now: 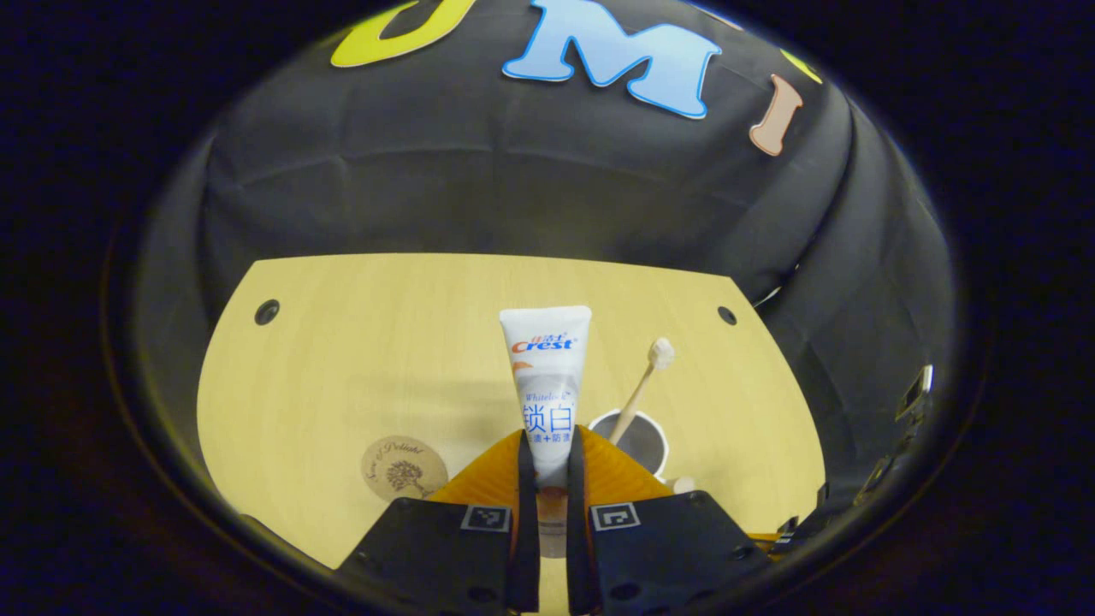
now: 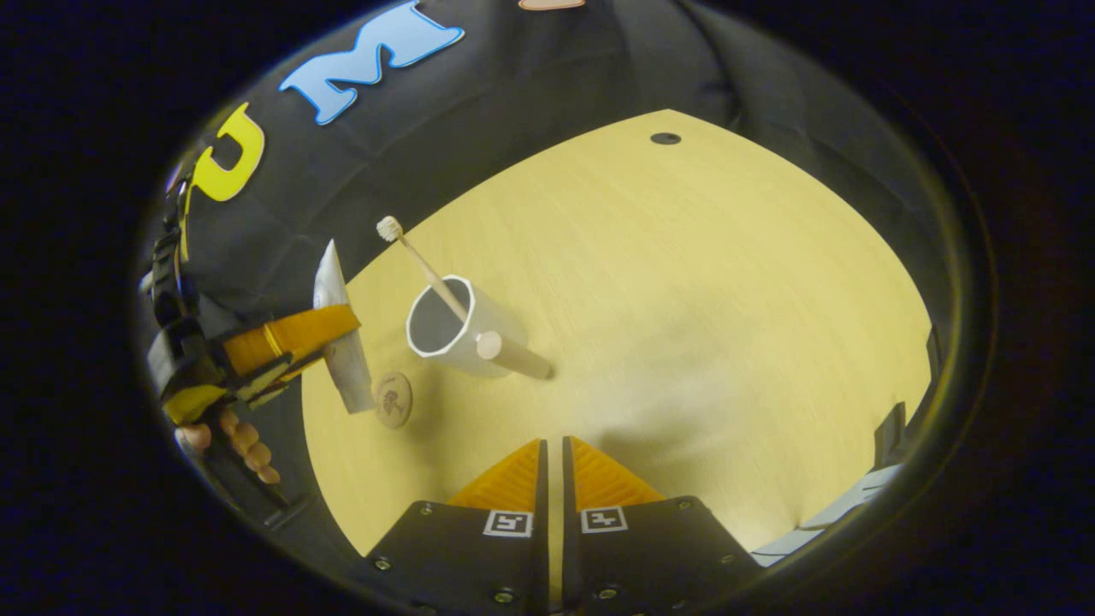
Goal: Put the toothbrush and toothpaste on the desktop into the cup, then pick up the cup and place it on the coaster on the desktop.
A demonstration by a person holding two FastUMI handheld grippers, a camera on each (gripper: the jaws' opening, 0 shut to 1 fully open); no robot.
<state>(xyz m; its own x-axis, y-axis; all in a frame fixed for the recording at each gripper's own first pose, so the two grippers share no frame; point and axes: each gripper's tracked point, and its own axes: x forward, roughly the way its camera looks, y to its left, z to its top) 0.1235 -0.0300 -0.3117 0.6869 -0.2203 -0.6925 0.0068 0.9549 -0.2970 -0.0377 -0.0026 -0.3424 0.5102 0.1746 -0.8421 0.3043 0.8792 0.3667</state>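
Note:
My left gripper (image 1: 550, 453) is shut on the white toothpaste tube (image 1: 547, 385), which it holds upright above the wooden desktop (image 1: 368, 376). To its right stands the grey cup (image 1: 637, 441) with the toothbrush (image 1: 643, 385) leaning in it, bristles up. The round brown coaster (image 1: 404, 468) lies flat at the lower left. In the right gripper view the cup (image 2: 453, 334) with its side handle holds the toothbrush (image 2: 419, 261). The left gripper (image 2: 295, 338), held by a hand, carries the tube (image 2: 342, 342) left of the cup, above the coaster (image 2: 393, 399). My right gripper (image 2: 553, 458) is shut and holds nothing.
Two dark round holes (image 1: 267, 311) (image 1: 726, 315) mark the desktop's far corners. Black cloth walls close in behind and on both sides. A pale object (image 2: 834, 522) lies at the desk's near right edge in the right gripper view.

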